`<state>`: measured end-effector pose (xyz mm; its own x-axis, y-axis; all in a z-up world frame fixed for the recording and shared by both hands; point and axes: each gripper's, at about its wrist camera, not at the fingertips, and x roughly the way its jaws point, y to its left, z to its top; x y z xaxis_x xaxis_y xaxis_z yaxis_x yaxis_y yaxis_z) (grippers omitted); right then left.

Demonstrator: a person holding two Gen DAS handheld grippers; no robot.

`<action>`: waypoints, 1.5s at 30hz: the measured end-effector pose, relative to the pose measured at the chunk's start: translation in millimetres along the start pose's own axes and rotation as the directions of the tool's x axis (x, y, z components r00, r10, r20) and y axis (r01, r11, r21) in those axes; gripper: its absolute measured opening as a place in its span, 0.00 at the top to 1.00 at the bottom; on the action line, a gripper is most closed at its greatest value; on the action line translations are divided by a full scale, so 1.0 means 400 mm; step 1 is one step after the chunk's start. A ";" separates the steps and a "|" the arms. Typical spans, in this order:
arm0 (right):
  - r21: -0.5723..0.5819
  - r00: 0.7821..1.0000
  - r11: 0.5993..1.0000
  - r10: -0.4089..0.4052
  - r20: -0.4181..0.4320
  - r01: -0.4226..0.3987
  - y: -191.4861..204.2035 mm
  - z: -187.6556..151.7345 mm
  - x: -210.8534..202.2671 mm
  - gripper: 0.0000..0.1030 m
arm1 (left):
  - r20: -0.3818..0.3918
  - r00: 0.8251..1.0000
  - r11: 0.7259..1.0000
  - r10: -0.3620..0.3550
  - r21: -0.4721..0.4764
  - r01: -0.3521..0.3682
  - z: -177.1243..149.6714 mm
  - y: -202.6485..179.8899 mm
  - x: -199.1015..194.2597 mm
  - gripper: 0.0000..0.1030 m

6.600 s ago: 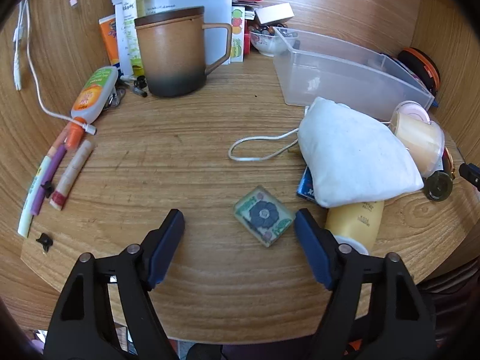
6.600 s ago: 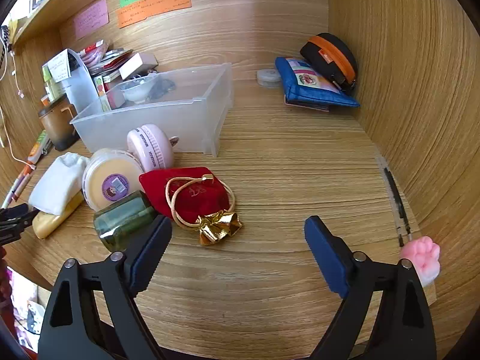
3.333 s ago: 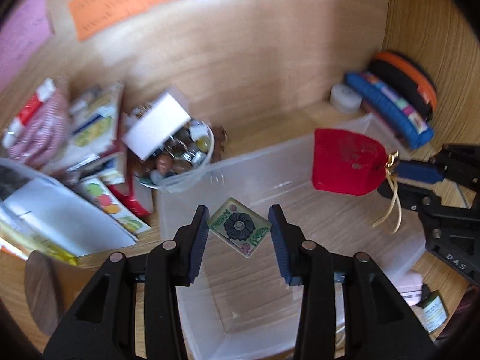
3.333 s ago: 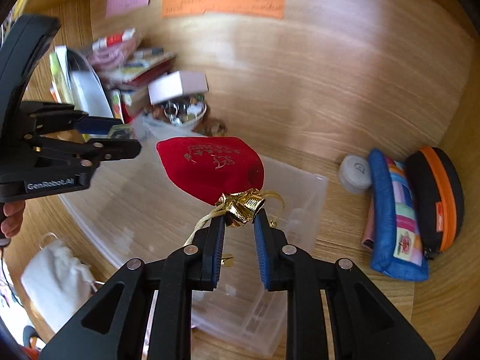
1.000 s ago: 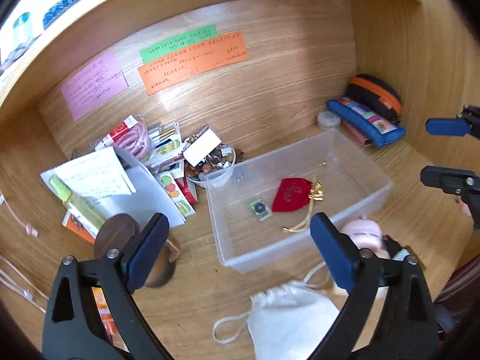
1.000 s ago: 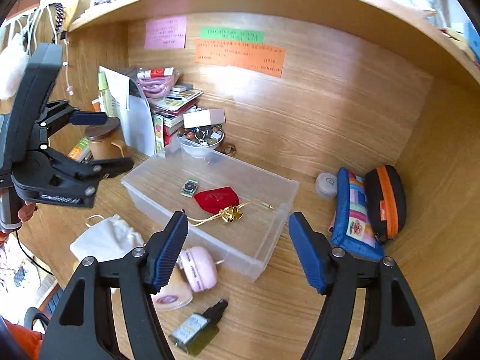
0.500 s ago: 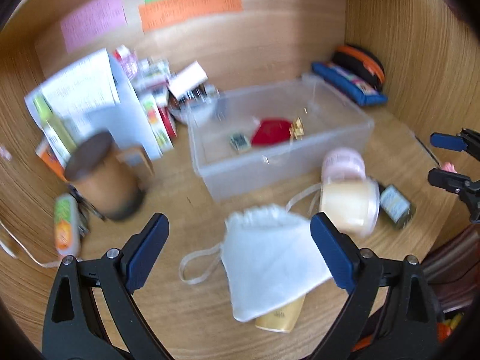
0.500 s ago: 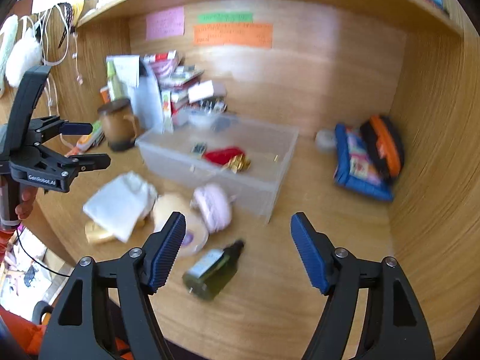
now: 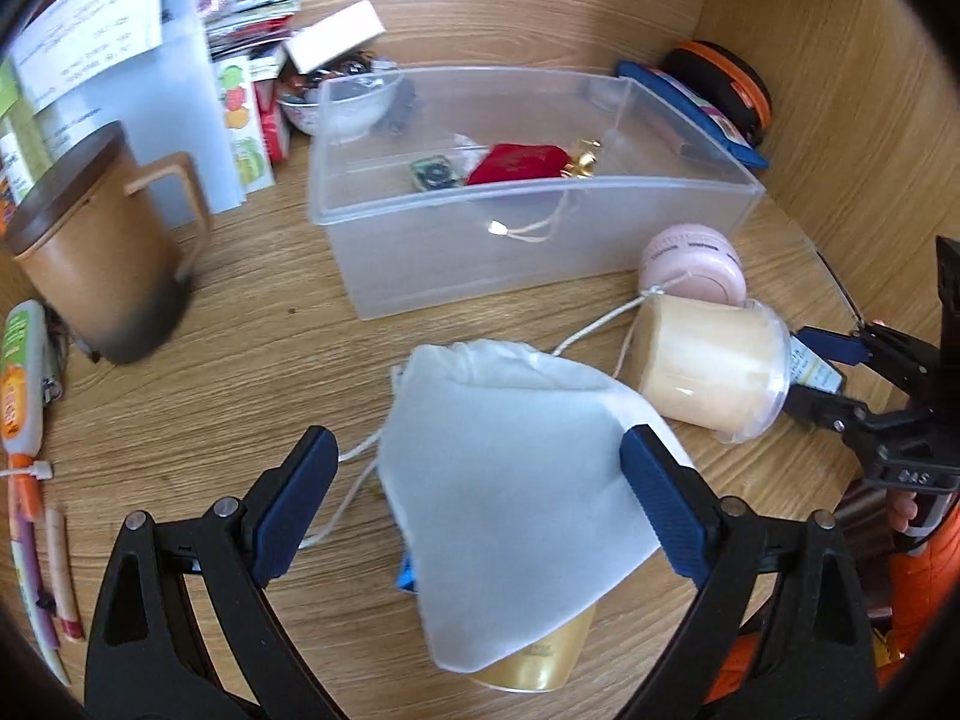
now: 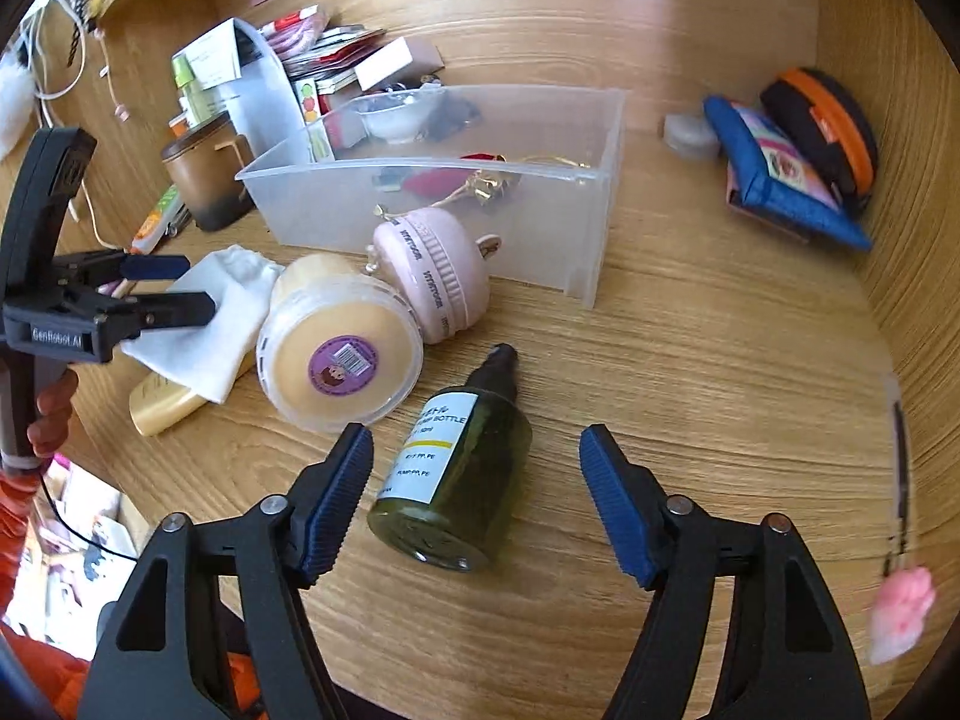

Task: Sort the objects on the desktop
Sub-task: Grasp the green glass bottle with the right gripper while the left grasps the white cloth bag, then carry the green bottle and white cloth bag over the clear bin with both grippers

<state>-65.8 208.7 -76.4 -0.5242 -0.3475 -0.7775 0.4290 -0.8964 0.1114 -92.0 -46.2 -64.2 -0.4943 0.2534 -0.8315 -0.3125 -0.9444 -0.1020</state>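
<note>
1. Jaws of the left gripper (image 9: 474,501) gape wide around the white pouch (image 9: 510,468); it should descend and pinch the cloth's middle, not the yellow tube (image 9: 534,660) beneath.
2. Right gripper (image 10: 474,498), also spread and empty, straddles the green bottle (image 10: 456,474); squeezing across its body suits.
3. Pouch: soft, drawstringed, lying near the clear bin (image 9: 540,264).

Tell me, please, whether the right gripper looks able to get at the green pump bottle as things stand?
Probably yes: the right gripper is open, and the green pump bottle lies on its side between the fingers with nothing on top; the cream jar sits close on its left.
</note>
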 end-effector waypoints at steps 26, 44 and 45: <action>0.068 0.997 0.997 -0.027 0.075 0.022 -0.049 0.000 -0.062 0.63 | 0.108 0.992 0.997 0.064 0.033 -0.068 0.015 -0.029 -0.037 0.60; 0.054 0.987 0.998 -0.025 0.159 0.017 -0.022 0.062 -0.139 0.63 | 0.238 0.964 0.993 0.116 -0.045 -0.108 0.013 0.043 -0.182 0.70; 0.050 0.986 0.999 -0.024 0.163 0.016 -0.018 0.067 -0.143 0.63 | 0.247 0.961 0.992 0.122 -0.047 -0.114 0.016 0.044 -0.192 0.70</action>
<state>-58.7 227.7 -16.2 -0.6473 -0.3658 -0.6688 0.3833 -0.9145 0.1292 -64.6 -80.9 1.3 -0.7140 0.1800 -0.6767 -0.2158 -0.9759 -0.0318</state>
